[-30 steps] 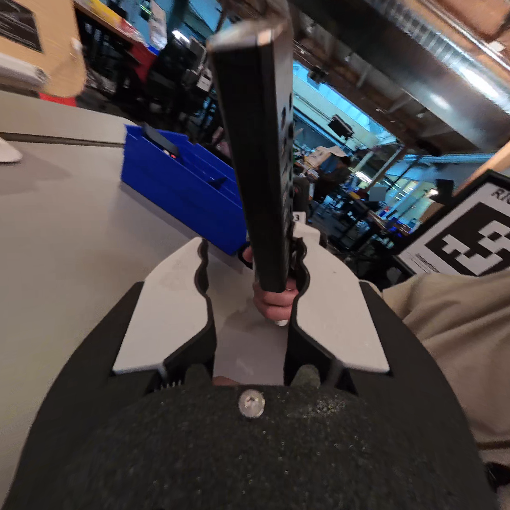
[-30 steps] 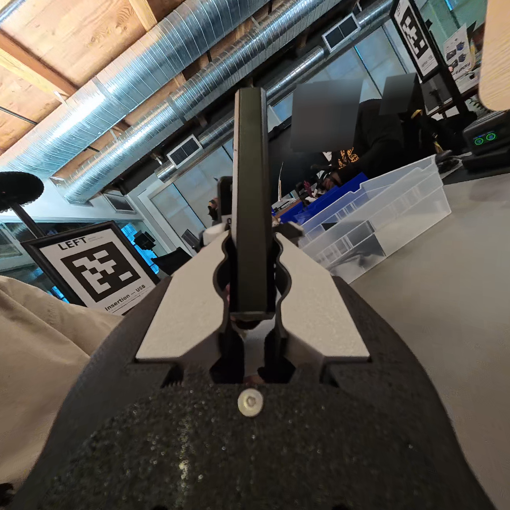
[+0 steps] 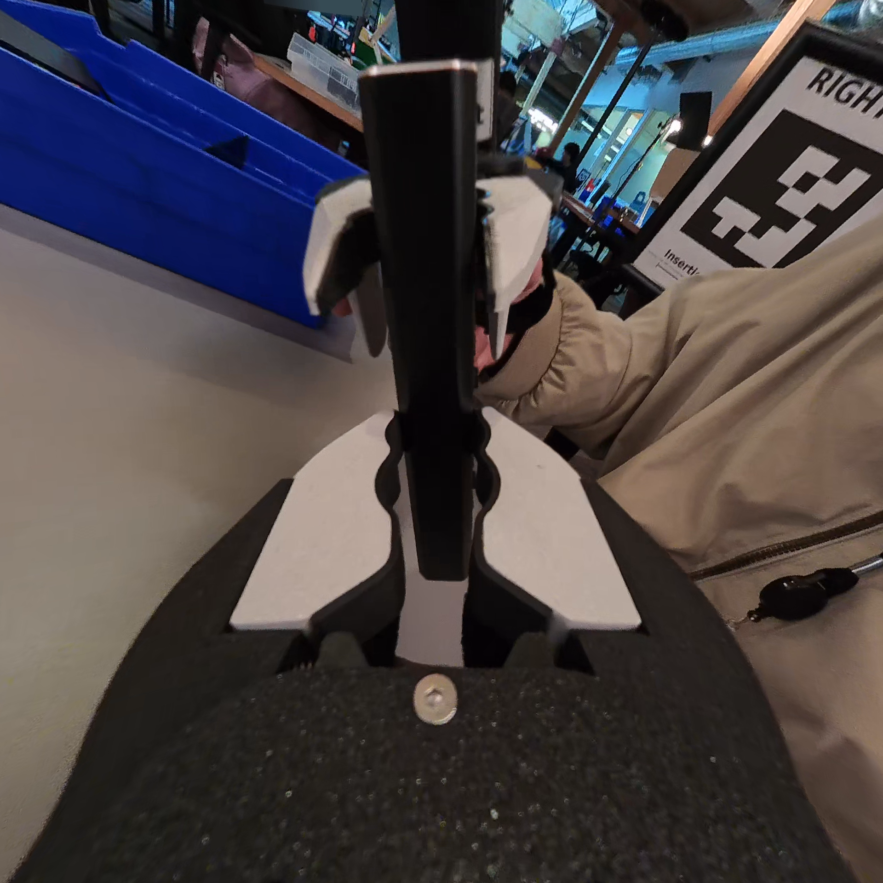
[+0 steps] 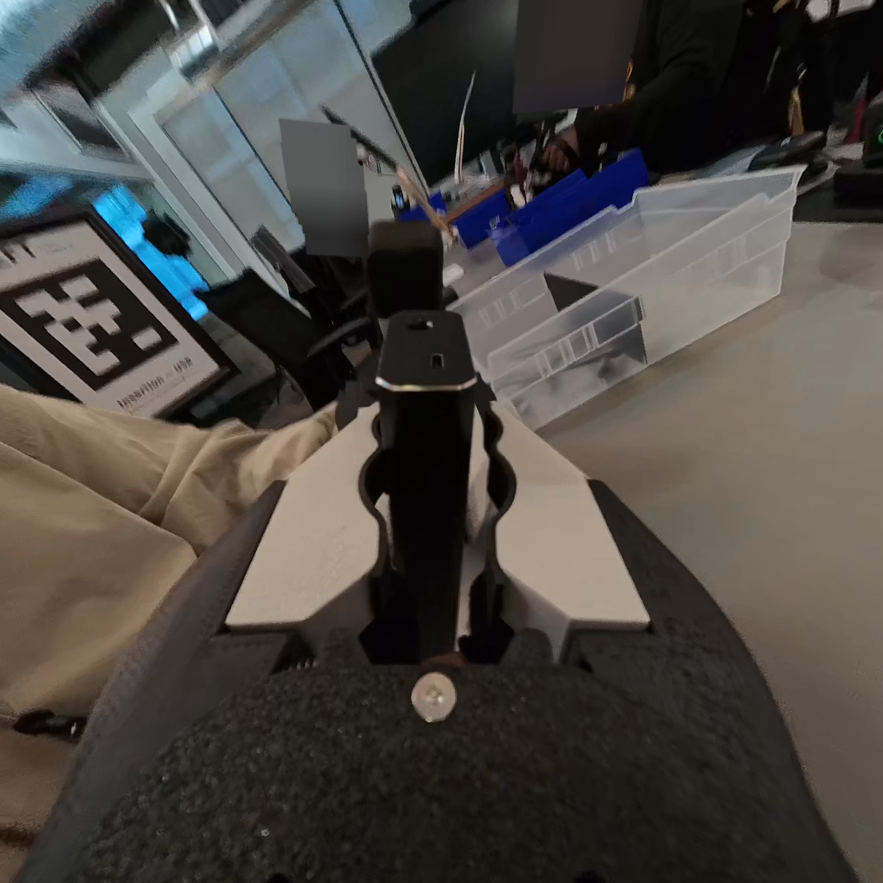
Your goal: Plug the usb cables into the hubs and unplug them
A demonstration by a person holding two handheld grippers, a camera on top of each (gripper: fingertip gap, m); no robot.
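Note:
A long black USB hub (image 3: pixel 430 286) stands up between both grippers above the grey table (image 3: pixel 119 430). My left gripper (image 3: pixel 437 425) is shut on its near part. Farther up, my right gripper (image 3: pixel 427 258) clamps the same hub, with a hand behind it. In the right wrist view my right gripper (image 4: pixel 427 420) is shut on the hub (image 4: pixel 425 478), whose silver-rimmed end face with small ports points away. I see no USB cable in either view.
A blue bin (image 3: pixel 143 191) with a dark item lies left of the hub. A clear plastic bin (image 4: pixel 693 248) with dark parts sits right. Framed marker signs (image 3: pixel 788 191) (image 4: pixel 86 315) stand behind. A beige jacket sleeve (image 3: pixel 693 382) fills the right. People sit at far desks. Across from one pair of fingers to the other is roughly 6 cm.
My left gripper was open beside the hub; now it has closed on it. Both views have tilted down from the ceiling toward the table and bins.

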